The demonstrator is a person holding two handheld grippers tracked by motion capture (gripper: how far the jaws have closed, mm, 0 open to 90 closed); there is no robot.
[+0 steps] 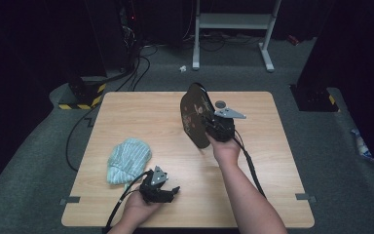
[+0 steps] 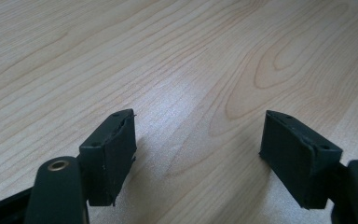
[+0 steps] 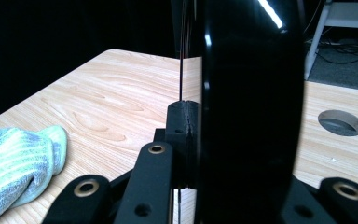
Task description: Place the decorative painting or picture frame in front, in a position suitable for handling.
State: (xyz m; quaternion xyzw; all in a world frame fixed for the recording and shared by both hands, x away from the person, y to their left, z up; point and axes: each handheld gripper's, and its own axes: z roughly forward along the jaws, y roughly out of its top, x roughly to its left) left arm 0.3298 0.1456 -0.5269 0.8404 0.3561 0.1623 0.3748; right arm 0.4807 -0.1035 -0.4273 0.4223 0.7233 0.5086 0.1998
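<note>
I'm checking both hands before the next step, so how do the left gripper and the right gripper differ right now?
The left gripper has its fingers spread apart with bare wood between them; the right gripper is shut on the rim of a dark plate.
The left gripper sits low near the table's front edge, beside a striped cloth; the right gripper is farther back, holding the plate up on edge.
Both are black, hand-held and trail a cable.

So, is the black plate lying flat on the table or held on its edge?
On its edge: the right gripper clamps the plate upright above the table, its rim facing that gripper's camera.
</note>
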